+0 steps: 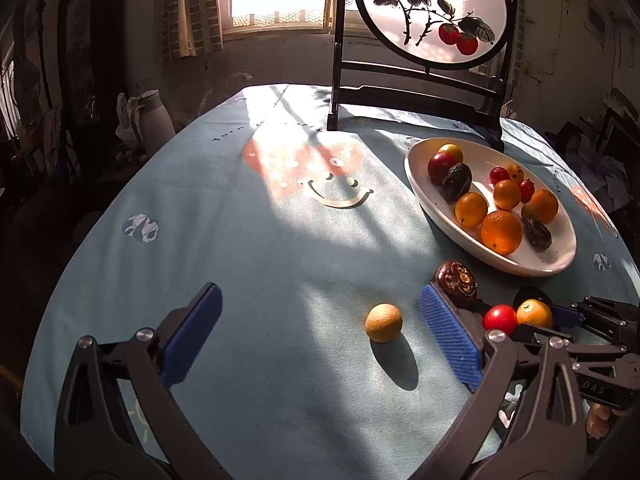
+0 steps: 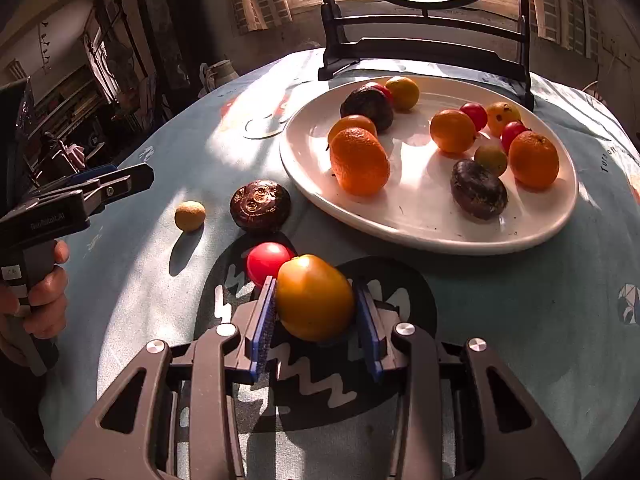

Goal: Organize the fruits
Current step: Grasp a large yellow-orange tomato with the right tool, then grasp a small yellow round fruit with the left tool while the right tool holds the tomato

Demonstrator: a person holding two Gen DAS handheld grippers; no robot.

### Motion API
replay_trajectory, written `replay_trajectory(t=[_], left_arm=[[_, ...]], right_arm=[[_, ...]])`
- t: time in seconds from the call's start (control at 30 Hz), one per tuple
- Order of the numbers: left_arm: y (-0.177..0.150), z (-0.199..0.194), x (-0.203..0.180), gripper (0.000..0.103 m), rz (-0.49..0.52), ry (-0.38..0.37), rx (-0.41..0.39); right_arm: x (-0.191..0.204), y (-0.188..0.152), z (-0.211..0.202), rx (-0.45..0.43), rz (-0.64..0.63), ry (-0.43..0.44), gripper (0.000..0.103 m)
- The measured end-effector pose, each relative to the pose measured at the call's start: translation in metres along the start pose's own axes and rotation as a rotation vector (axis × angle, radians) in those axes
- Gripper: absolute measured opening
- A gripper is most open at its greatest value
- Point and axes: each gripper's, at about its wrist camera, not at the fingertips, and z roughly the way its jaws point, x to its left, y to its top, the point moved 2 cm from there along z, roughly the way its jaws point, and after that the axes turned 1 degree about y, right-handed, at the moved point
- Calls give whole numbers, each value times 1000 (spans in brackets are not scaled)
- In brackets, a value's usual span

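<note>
My right gripper (image 2: pixel 316 282) is shut on a yellow-orange fruit (image 2: pixel 314 300), both blue pads against its sides, low over the blue tablecloth. A red tomato (image 2: pixel 266 262) lies just beyond its left finger. Farther left sit a dark brown wrinkled fruit (image 2: pixel 260 204) and a small pale yellow fruit (image 2: pixel 190 216). My left gripper (image 1: pixel 320 292) is open, and the pale yellow fruit (image 1: pixel 383 323) lies on the cloth between its fingers, nearer the right one. A white oval plate (image 2: pixel 420 200) behind holds several oranges, tomatoes and dark fruits.
A dark wooden stand (image 1: pixel 416 96) with a round painted panel rises behind the plate (image 1: pixel 424 196). A white jug (image 1: pixel 156 116) stands off the table's far left edge. A hand (image 2: pixel 40 292) grips the left gripper's handle at the left of the right wrist view.
</note>
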Motion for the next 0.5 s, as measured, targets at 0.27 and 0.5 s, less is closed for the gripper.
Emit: replay_trajectory(t=[0.27,0.5], left_arm=[[-3,4,-2,101,-2,-37,17],[-16,20,-28,91,137,-64,82]], right_arm=[[-16,-1,-24,-60,114,57,38],[-18,-5,-27,-58,145,51,38]])
